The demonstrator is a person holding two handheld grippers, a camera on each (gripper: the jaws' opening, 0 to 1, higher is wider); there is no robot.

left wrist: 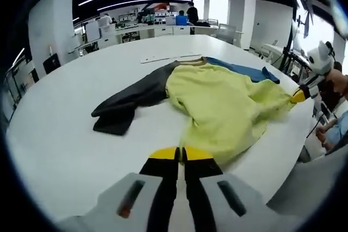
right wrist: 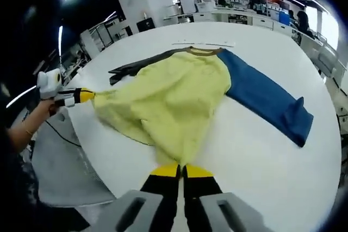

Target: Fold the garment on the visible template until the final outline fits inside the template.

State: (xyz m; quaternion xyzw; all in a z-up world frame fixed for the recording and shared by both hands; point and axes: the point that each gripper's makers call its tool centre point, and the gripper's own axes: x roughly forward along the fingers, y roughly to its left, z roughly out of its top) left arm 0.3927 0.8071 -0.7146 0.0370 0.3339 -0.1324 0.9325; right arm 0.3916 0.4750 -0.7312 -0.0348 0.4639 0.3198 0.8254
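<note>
I am pinching the yellow hem of the garment (right wrist: 174,99) with my right tongs (right wrist: 181,171) and its opposite hem corner with my left tongs (left wrist: 180,155), both closed tight. The garment is lying spread ahead on the white desk (right wrist: 255,150), blue sleeve (right wrist: 266,99) to my right, dark sleeve (left wrist: 128,101) to my left.

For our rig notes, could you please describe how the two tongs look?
Both the left tongs and the right tongs have black jaws tipped in yellow, rising from pale grey housings with dark slots. The left housing's left slot shows a small orange mark.
</note>
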